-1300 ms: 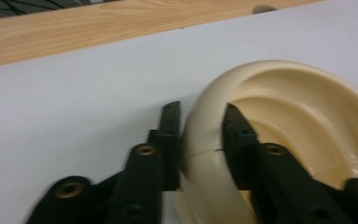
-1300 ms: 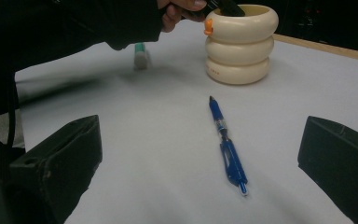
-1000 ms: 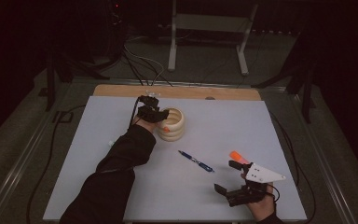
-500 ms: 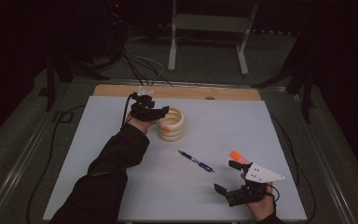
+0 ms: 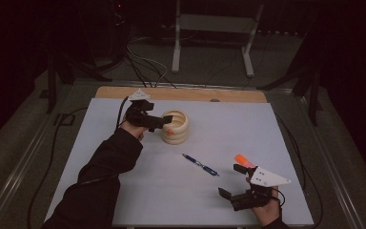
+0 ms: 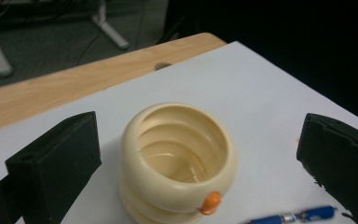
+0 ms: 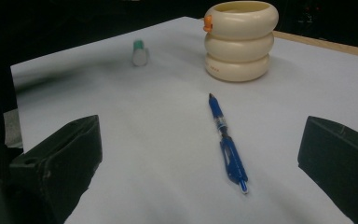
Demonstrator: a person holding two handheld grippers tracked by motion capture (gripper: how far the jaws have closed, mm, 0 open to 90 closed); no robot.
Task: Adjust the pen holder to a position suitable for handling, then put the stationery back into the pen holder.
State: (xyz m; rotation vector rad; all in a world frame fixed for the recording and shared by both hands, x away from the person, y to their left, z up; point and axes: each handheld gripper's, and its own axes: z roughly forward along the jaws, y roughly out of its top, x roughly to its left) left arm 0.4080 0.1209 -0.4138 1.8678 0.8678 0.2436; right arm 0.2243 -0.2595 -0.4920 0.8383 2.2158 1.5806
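Observation:
A cream ribbed holder [image 5: 175, 126] stands on the white mat [image 5: 219, 129], with a small orange knob [image 6: 210, 202] at its rim. My left gripper [image 5: 164, 122] hovers just left of the holder. Its jaws have just been opening and stand wide with nothing gripped; in the left gripper view the holder [image 6: 179, 158] sits below and ahead of them. A blue pen [image 5: 200, 164] lies mid-mat. My right gripper [image 5: 230, 180] rests open near the front right edge and faces the pen [image 7: 227, 144]. An orange marker [image 5: 244, 160] lies beside its far jaw.
A small white tube with a green end [image 7: 140, 53] lies on the mat left of the holder in the right gripper view. A wooden table edge [image 5: 181, 94] borders the mat's far side. Cables [image 5: 138, 62] and a metal stand [image 5: 214, 28] sit on the floor beyond.
The left gripper has drawn back from above the holder toward the left and a little up, and its jaws have spread. The right gripper has stayed put.

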